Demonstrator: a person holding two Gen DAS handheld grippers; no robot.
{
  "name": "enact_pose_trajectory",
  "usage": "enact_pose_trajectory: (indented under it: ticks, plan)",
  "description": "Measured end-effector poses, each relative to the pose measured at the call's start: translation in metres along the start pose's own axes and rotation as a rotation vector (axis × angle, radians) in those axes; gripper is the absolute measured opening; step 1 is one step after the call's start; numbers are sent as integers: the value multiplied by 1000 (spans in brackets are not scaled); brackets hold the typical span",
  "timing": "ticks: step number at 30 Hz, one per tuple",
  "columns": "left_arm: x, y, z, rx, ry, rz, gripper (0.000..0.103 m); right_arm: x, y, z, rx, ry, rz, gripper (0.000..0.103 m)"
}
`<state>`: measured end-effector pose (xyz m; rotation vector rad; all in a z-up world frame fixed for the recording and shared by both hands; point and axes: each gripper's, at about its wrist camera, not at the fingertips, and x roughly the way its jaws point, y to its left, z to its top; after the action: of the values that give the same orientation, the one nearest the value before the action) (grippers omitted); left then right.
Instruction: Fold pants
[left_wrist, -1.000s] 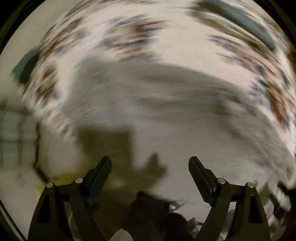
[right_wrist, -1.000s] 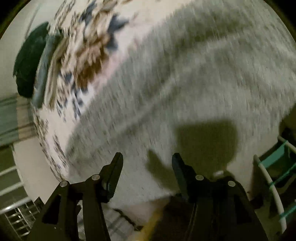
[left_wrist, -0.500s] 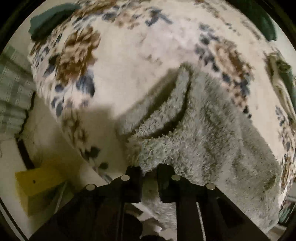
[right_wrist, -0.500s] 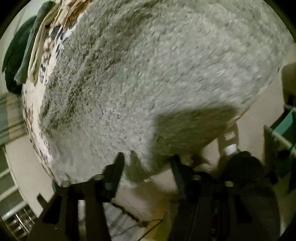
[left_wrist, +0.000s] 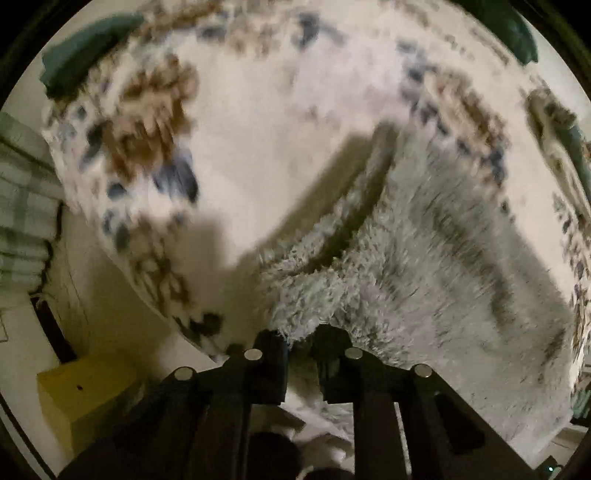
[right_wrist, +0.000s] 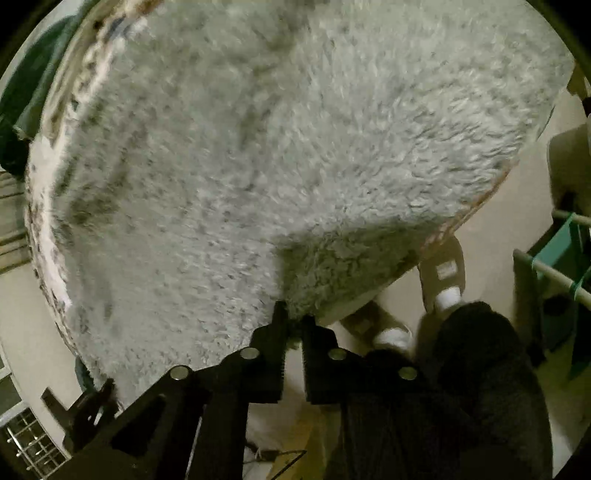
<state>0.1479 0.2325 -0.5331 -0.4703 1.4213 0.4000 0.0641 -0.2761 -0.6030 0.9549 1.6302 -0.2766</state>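
Note:
The grey fleece pants (left_wrist: 424, 258) lie on a bed with a floral white cover (left_wrist: 258, 147). My left gripper (left_wrist: 299, 339) is shut on a near corner of the pants, at the open end of the fabric. In the right wrist view the pants (right_wrist: 295, 147) fill most of the frame. My right gripper (right_wrist: 293, 321) is shut on their near edge, at the bed's side.
A yellow box (left_wrist: 85, 398) stands on the floor at the lower left. A dark green cloth (left_wrist: 85, 62) lies at the bed's far end. The person's feet in white sandals (right_wrist: 443, 280) stand by the bed, next to a rack with teal parts (right_wrist: 557, 258).
Both grippers were open a second ago. The left one closed on the pants' corner first, then the right one closed on the near edge. The left view is slightly shifted and blurred.

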Motion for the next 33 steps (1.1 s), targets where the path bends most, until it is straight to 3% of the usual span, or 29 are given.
enact_pose_trajectory:
  ticks: [1, 3, 4, 6, 7, 11, 13, 18, 21, 24, 25, 26, 27, 28, 33]
  plan:
    - [0, 1, -1, -2, 5, -8, 13, -3, -1, 4, -1, 10, 22, 30]
    - [-11, 0, -4, 9, -20, -49, 23, -16, -8, 8, -9, 7, 104, 58]
    - [-17, -1, -5, 27, -41, -54, 34, -23, -11, 11, -9, -4, 130, 60]
    - [-30, -7, -8, 71, -84, -17, 65, -48, -28, 18, 9, -51, 151, 61]
    - [-38, -13, -10, 95, -107, 8, 86, -59, -38, 23, 27, -74, 156, 61]
    - [-66, -44, -18, 167, -168, 42, 88, -126, -106, 56, 165, -236, 165, 61]
    - [-77, -75, -28, 209, -178, 31, 88, -162, -139, 81, 215, -328, 127, 61]
    - [-80, -184, -70, 363, -151, -27, 88, -243, -245, 139, 387, -578, 99, 61]
    - [-59, -260, -110, 493, -82, -51, 88, -262, -291, 178, 454, -643, 101, 60]
    - [-30, -326, -153, 617, -15, -47, 88, -251, -320, 215, 513, -579, 160, 59]
    - [-26, -341, -163, 648, -5, -41, 88, -244, -322, 224, 524, -561, 170, 55]
    - [-19, -357, -174, 685, 4, -35, 88, -238, -325, 232, 524, -540, 175, 39]
    - [-12, -373, -187, 723, 13, -24, 88, -233, -322, 237, 522, -528, 165, 9]
    - [-8, -388, -198, 756, 24, -20, 88, -230, -317, 235, 520, -533, 156, 5]
    - [-8, -430, -236, 867, 40, -25, 88, -262, -308, 218, 475, -631, 142, 4]
